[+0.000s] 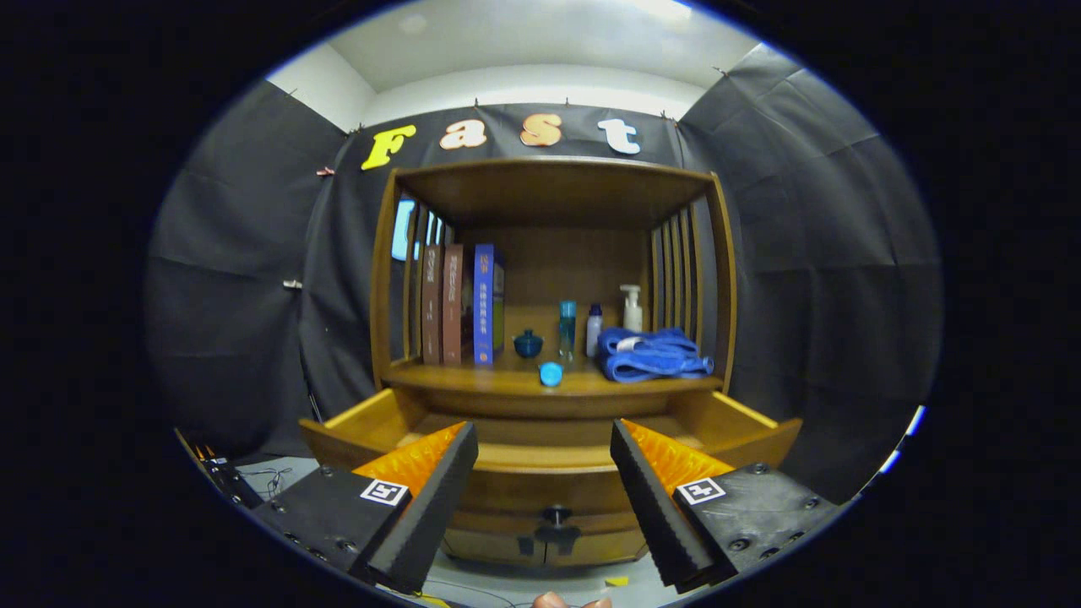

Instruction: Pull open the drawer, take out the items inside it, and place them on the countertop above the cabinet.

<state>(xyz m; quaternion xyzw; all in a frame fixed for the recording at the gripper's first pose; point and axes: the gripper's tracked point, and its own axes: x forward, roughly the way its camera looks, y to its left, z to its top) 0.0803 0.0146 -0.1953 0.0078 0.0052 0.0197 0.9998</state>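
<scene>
- The gripper [545,498] has its fingers spread wide with nothing between them, and it hangs in front of the wooden cabinet [553,279].
- The drawer [549,439] stands pulled out under the countertop [507,378]; its knob [556,515] sits low between the fingers, just ahead of them.
- The drawer's inside is largely hidden by its front wall and the fingers, so I cannot tell what lies in it. A blind reach could miss an item or jam a fingertip against the front wall.
- The countertop is already crowded: a small blue cap [551,373] near the front edge, a dark blue jar [528,344], a teal bottle [567,328], a small white bottle [594,329], a pump bottle [631,308], a folded blue towel [652,355] and upright books [460,304].
- Setting an item down carelessly could topple the slim bottles or roll the cap off the edge.
- The shelf's overhanging top and slatted sides leave tight clearance; a high lift risks knocking the gripper on the frame.
- A finger [567,601] shows just below the gripper.
</scene>
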